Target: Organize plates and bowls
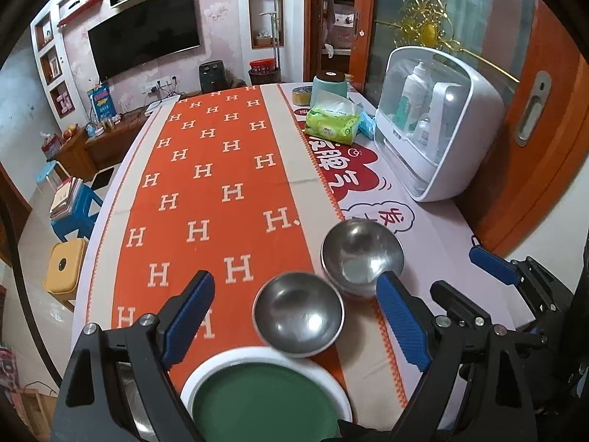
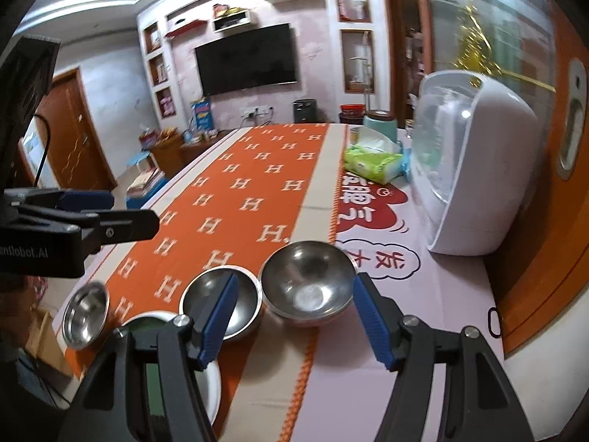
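Both grippers hang above the near end of the table [image 1: 434, 243], angled down at the dishes, each with its jaws apart and nothing between the pads. The left gripper [image 1: 294, 316] stands wide over the smaller steel bowl [image 1: 299, 318], framing it without touching. The right gripper [image 2: 294, 316] is parted less, with the larger steel bowl [image 2: 308, 287] ahead of its fingers.

The two bowls sit upright, mouths up, just beside each other at the edge of the orange runner [image 1: 206, 184], probably grouped there for nesting. Being round, they have no long axis to line up with. The larger one may already be a stack, though blur at its base leaves that unclear. The green plate with a white rim [image 1: 265, 401] lies flat nearest the person, and a third steel bowl [image 2: 86, 313] tilts at the table's left edge (seen only by the right camera). No dish is held yet.
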A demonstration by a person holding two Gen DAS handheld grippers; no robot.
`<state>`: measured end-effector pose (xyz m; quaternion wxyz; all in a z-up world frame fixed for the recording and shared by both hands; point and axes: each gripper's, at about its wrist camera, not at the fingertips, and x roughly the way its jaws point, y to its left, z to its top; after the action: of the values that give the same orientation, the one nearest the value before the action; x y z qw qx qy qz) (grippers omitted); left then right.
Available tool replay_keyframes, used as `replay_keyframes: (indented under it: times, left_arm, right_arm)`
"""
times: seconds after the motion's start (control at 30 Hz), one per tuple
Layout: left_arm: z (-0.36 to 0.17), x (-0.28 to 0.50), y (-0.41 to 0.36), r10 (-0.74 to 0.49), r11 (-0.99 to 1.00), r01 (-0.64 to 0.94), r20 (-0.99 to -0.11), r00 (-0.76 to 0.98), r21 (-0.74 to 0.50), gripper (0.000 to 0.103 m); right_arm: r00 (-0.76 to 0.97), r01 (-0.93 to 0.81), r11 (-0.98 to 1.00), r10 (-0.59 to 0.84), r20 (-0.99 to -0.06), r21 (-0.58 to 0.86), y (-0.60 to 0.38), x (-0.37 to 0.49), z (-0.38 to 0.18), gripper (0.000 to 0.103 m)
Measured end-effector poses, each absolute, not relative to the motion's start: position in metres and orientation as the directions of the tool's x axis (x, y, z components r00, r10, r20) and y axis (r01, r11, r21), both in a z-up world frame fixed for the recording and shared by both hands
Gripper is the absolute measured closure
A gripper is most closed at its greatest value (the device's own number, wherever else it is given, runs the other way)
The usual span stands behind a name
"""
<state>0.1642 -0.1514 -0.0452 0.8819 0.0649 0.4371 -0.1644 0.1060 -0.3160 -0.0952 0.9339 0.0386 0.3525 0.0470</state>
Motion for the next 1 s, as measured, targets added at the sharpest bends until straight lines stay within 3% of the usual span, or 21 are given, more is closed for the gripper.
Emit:
replay_keyframes:
  times: [0.27,1.0]
  left_arm:
    - [-0.062,0.201,-0.184,-0.193,0.94,0.34,-0.816,0.545,0.005,0.014]
    - [-0.186,0.276,-0.23,-0.092,0.932,0.361,-0.951,0.294,0.022,0.014]
  right_arm:
    - [0.745,0.013,0.987,0.099,-0.66,0.163,-0.354,0.134,-0.119,0.038]
    - [0.502,0.08,0.939,0.251,-0.828,0.334,-0.377,0.199,-0.217,0.038]
